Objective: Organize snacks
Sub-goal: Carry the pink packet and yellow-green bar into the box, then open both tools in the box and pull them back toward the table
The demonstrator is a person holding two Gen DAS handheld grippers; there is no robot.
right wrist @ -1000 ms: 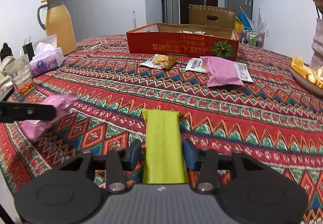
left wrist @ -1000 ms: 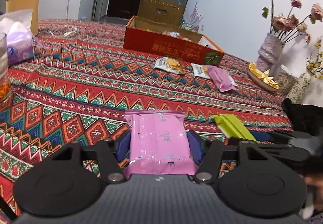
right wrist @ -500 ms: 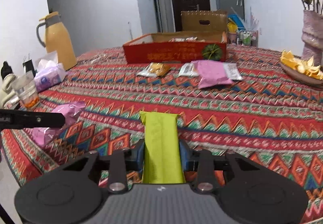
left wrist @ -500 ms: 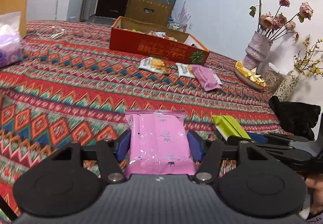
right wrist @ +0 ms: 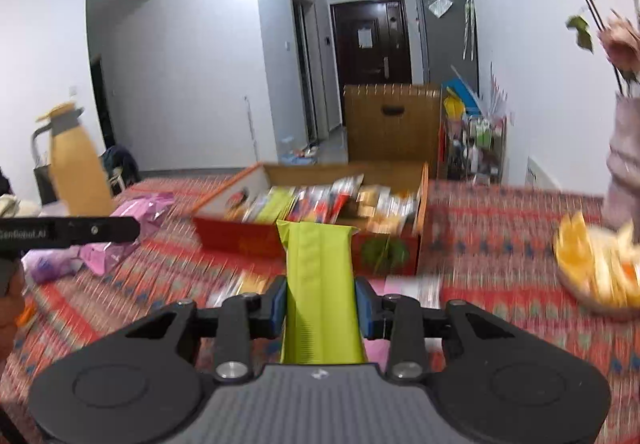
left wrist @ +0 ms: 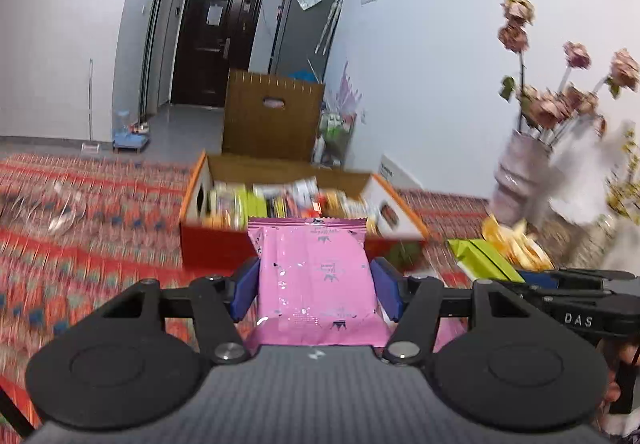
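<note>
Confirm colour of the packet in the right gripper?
Lime green packet, plain with no print visible, clamped in the right gripper. Clearest in the right wrist view.

The snack box (right wrist: pixel 312 240) lies open-topped ahead; vase (left wrist: pixel 520 179) flanks right.

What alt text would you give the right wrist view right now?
The right gripper is shut on a lime-green snack packet, held above a patterned tablecloth and facing an open red box full of snacks. The left gripper's arm, holding a pink packet, enters at left; the background is motion-blurred.
</note>
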